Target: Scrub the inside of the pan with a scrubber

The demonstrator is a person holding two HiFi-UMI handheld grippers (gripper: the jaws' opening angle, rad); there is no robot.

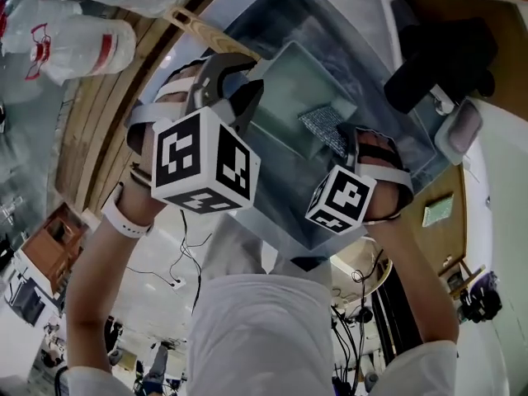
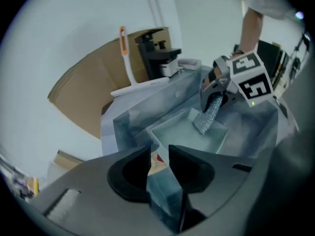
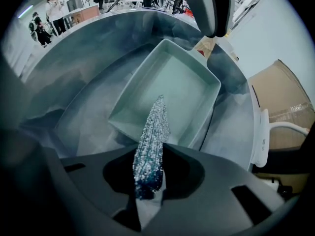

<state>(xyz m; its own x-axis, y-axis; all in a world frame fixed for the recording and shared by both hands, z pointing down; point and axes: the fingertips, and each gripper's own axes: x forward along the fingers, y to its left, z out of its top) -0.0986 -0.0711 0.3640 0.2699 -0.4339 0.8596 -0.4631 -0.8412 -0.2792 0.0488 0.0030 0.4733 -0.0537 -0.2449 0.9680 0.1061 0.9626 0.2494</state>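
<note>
A square pale-green pan (image 1: 293, 97) (image 2: 184, 134) (image 3: 167, 82) lies in the steel sink, its wooden handle (image 1: 198, 27) (image 3: 203, 45) pointing away from the right gripper. My right gripper (image 1: 351, 143) (image 2: 216, 92) (image 3: 150, 181) is shut on a grey glittery scrubber (image 1: 324, 130) (image 2: 209, 114) (image 3: 153, 132), which hangs down over the inside of the pan by its near wall. My left gripper (image 1: 239, 85) (image 2: 160, 159) (image 3: 211, 9) hovers over the handle end of the pan. Its jaws stand apart with nothing pressed between them.
The sink basin (image 1: 272, 7) (image 3: 74, 58) surrounds the pan with steep walls. Plastic bottles (image 1: 74, 44) lie on the wooden counter at the left. A white brush with an orange handle (image 2: 123, 48), a black appliance (image 2: 157, 53) and a cardboard box (image 2: 88, 92) stand behind the sink.
</note>
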